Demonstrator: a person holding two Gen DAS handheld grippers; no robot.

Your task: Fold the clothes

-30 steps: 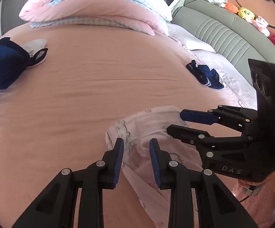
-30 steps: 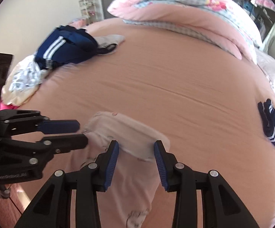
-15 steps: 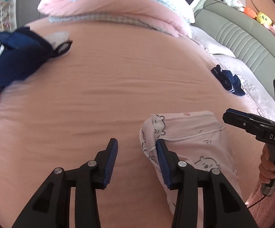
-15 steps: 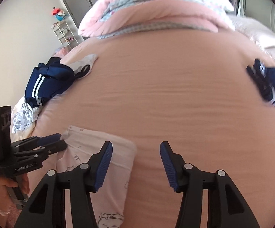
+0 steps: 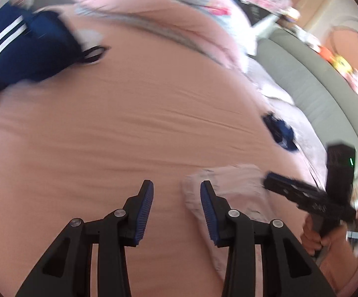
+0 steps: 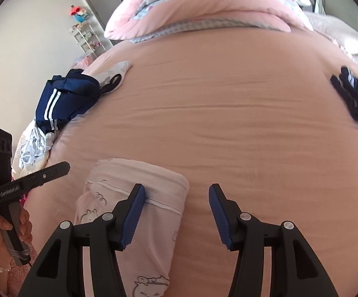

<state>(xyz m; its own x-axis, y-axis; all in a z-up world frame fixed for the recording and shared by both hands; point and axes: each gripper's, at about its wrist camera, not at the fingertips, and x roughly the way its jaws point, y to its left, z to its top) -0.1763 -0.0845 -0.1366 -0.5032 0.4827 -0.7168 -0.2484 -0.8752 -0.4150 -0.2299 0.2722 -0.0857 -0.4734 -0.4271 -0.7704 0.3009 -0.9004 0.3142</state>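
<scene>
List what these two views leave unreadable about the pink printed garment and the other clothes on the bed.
- Pink printed garment, right wrist view: lower end cut off by the frame edge and the right hand-held gripper.
- Same garment, left wrist view: print blurred.
- Navy striped garment, left wrist view: cropped, type unclear.
- Small navy item: too blurred to identify.

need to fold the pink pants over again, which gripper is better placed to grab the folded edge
Right, probably. The right gripper is open with one pad at the pink pants' folded edge; the left gripper, jaws closing on nothing, sits over bare sheet beside them.
</scene>
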